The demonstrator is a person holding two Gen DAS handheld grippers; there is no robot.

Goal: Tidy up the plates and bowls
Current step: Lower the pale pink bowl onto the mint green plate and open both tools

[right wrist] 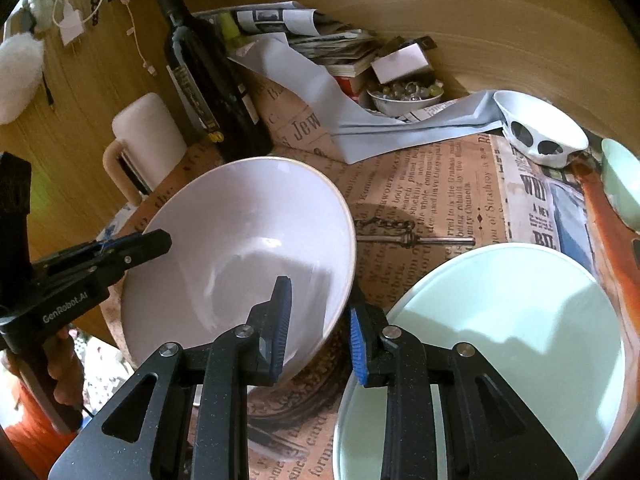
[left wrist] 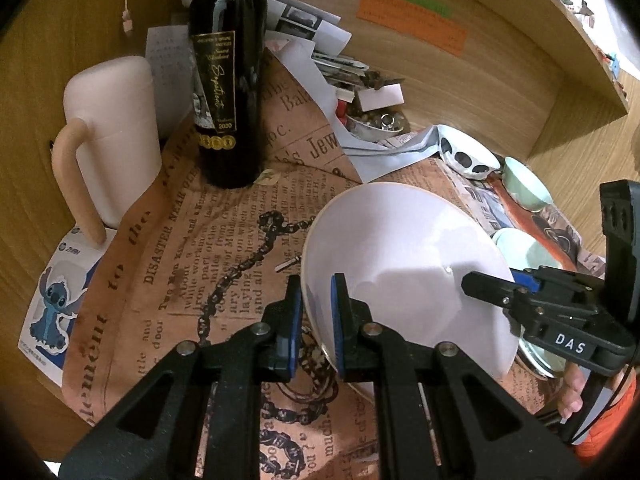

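A brown newsprint-patterned sheet [left wrist: 224, 248] covers the wooden desk [left wrist: 36, 128], and on it, largest first, sit the pale green plate [right wrist: 500, 344] at the near right, a tilted white bowl [right wrist: 248, 248] in the middle, a dark wine bottle [left wrist: 226, 92] and a pink jug [left wrist: 116, 136] at the back left. Behind them a heap of papers [right wrist: 304, 36], a spotted bowl [right wrist: 540, 128], two small green bowls [left wrist: 524, 184] and a dish of small trinkets [right wrist: 404, 96] crowd the back and right edge.

The left gripper [left wrist: 316, 320] angles downward, its jaws narrow and clamped on the white bowl's near-left rim. The right gripper [right wrist: 320, 328] also points down, with one blue pad [right wrist: 280, 328] inside the bowl's wall and the other outside against its right rim, close beside the green plate
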